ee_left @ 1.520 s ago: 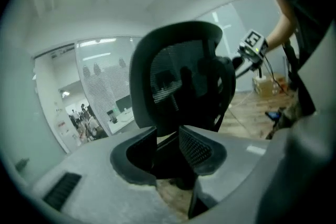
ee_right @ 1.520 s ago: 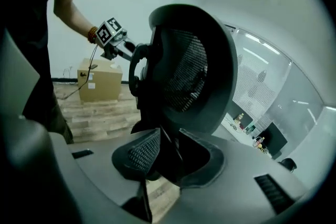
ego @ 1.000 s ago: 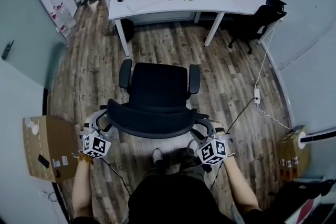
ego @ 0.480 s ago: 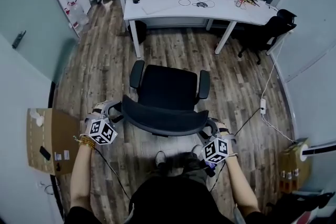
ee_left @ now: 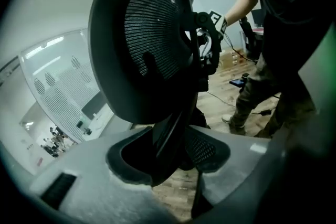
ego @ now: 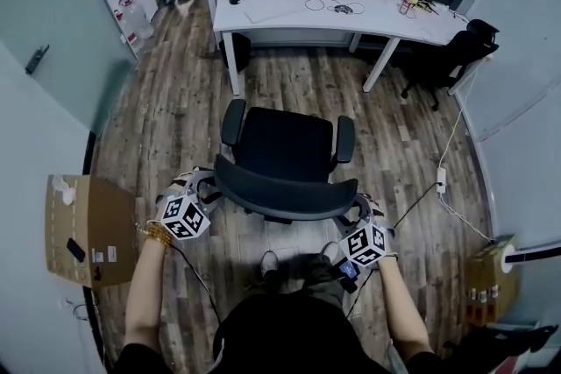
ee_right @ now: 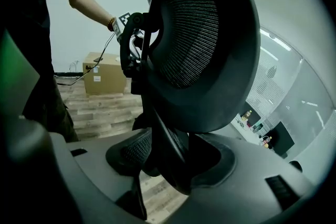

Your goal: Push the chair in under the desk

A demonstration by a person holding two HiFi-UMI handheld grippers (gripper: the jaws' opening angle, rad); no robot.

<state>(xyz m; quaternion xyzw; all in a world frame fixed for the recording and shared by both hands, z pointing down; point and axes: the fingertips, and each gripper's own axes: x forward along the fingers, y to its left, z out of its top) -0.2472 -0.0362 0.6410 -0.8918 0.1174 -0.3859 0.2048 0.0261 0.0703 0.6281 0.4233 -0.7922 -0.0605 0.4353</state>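
Nearest the person, the left gripper [ego: 202,186] and the right gripper [ego: 355,210] sit at the two ends of the office chair's backrest [ego: 285,195]. In each gripper view the jaws are pinched on the backrest's black rim, with mesh showing through the jaw cut-outs (left gripper [ee_left: 168,157], right gripper [ee_right: 173,165]).

Risks, as judged:
- The rim is curved and smooth. A hard shove could make a jaw slide off it.
- Uneven force from the two sides would likely swivel the seat [ego: 285,144] rather than roll the chair straight.
- A floor cable [ego: 412,188] lies near the right side. A caster drifting that way could snag on it.
- Farther on, the armrests [ego: 233,122] may meet the desk leg [ego: 232,66] or the edge of the top if the line is off. Armrest height against the desk cannot be read from here.

Task object: the office chair [ego: 287,155] is black, with a mesh backrest [ee_left: 149,39] on a solid frame, a padded seat and two padded armrests. It stands on wood-plank flooring facing the white desk [ego: 298,13], well apart from it and roughly in line with the gap between the legs. The base and casters are hidden under the seat.
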